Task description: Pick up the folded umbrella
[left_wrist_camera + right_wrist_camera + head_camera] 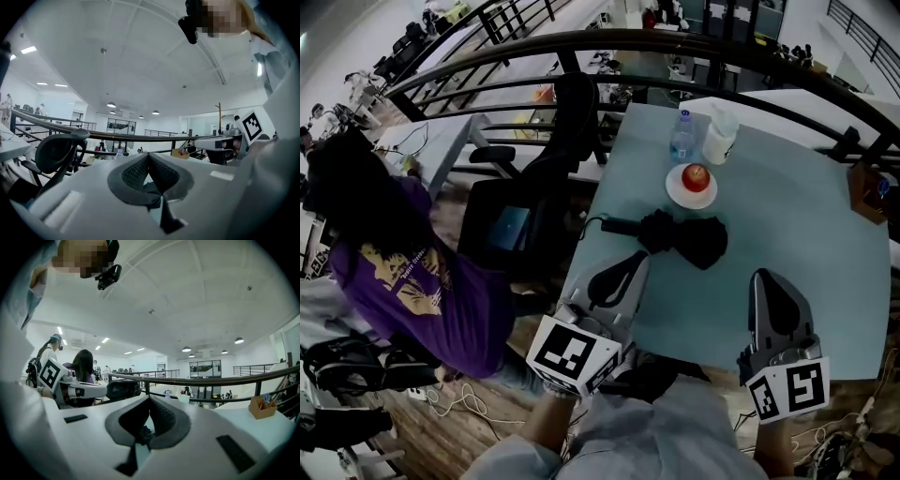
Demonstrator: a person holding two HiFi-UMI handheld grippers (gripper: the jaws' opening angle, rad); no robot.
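Note:
The folded black umbrella (684, 237) lies on the pale blue table (806, 234), its handle pointing left. My left gripper (643, 255) hovers just in front of the umbrella's left part, jaws shut and empty. The right gripper (759, 275) is lower right of the umbrella, a short way off, and its jaws also meet at the tips. In the left gripper view the closed fingertips (149, 155) frame a dark lump (153, 189) below them, probably the umbrella. The right gripper view shows its fingertips (150, 398) together with a similar dark shape (146, 434) behind.
Behind the umbrella stand a white plate (675, 194) with a red apple (696, 176), a water bottle (682, 137) and a white cup (719, 137). A wooden box (866, 192) is at the table's right edge. A black office chair (534, 202) and a person in purple (412, 281) are left of the table.

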